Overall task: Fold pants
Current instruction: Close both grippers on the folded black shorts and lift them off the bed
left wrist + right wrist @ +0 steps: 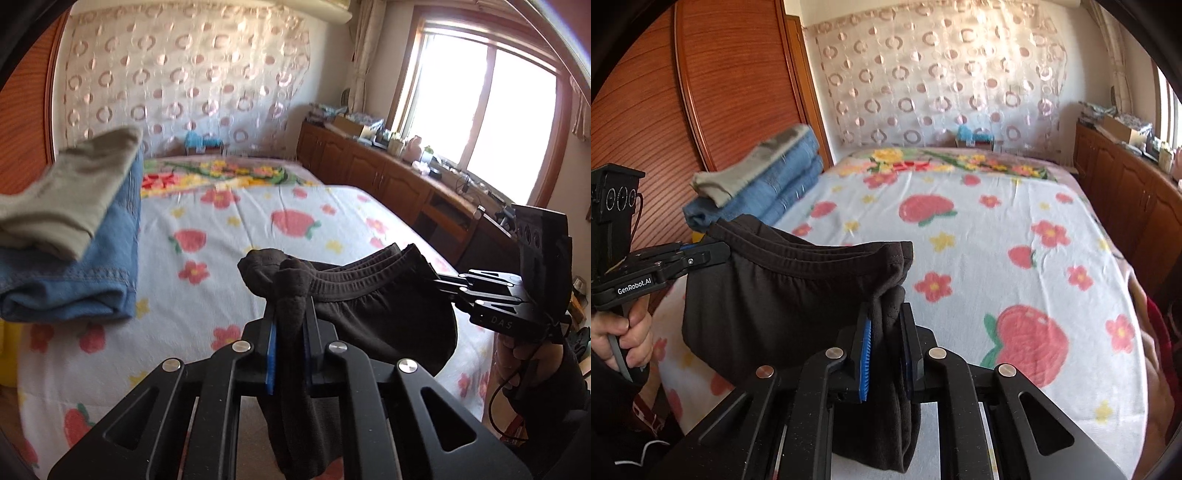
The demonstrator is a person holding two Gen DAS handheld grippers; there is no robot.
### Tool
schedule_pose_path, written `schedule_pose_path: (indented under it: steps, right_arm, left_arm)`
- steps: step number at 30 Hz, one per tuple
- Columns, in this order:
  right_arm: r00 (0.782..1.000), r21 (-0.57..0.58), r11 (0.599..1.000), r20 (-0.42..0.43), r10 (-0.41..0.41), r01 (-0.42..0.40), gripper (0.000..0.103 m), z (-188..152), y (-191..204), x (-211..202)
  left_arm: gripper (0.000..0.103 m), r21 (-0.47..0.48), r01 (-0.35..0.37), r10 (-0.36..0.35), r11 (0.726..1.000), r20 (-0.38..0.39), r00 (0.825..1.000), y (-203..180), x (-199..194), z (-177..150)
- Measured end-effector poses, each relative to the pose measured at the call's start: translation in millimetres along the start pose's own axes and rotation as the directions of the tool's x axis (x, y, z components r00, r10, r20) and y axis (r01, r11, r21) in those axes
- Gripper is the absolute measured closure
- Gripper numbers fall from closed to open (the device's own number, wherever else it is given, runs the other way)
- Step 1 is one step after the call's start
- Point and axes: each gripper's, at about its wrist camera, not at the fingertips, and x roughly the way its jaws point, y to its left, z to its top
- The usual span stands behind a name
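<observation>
Here the left gripper (290, 295) and right gripper (886, 314) each pinch the dark pants' (768, 295) waistband between their fingers; bed (997, 229) below.

Two grippers are in view, the left gripper (290, 306) and the right gripper (886, 325), each clamped on one pair of dark pants (768, 295). One stack of folded clothes sits at about ten o'clock on one bed (1015, 206): one blue denim piece (92, 258) under one grey-green piece (74, 192).
</observation>
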Motion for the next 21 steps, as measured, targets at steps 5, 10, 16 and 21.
schedule_pose_path:
  steps: [5, 10, 16, 21]
  right_arm:
    - [0.999, -0.028, 1.0, 0.048, 0.003, -0.002, 0.09, 9.1, 8.0, -17.7]
    - [0.996, -0.054, 0.999, 0.089, 0.006, -0.001, 0.09, 16.2, 13.6, -32.2]
    - [0.992, -0.095, 0.995, 0.125, 0.012, 0.0, 0.09, 23.5, 21.4, -45.1]
    - [0.99, -0.115, 0.993, 0.142, 0.021, -0.004, 0.09, 26.8, 24.0, -46.1]
  left_arm:
    - [0.091, 0.029, 0.0, -0.002, 1.0, 0.054, 0.999, -8.2, -19.4, 13.9]
    - [0.091, 0.053, -0.009, 0.004, 0.999, 0.103, 0.995, -13.7, -36.7, 26.3]
    - [0.091, 0.063, -0.02, 0.011, 0.998, 0.145, 0.989, -12.1, -51.1, 34.5]
    - [0.091, 0.063, -0.032, 0.021, 0.997, 0.168, 0.986, -7.8, -59.1, 35.9]
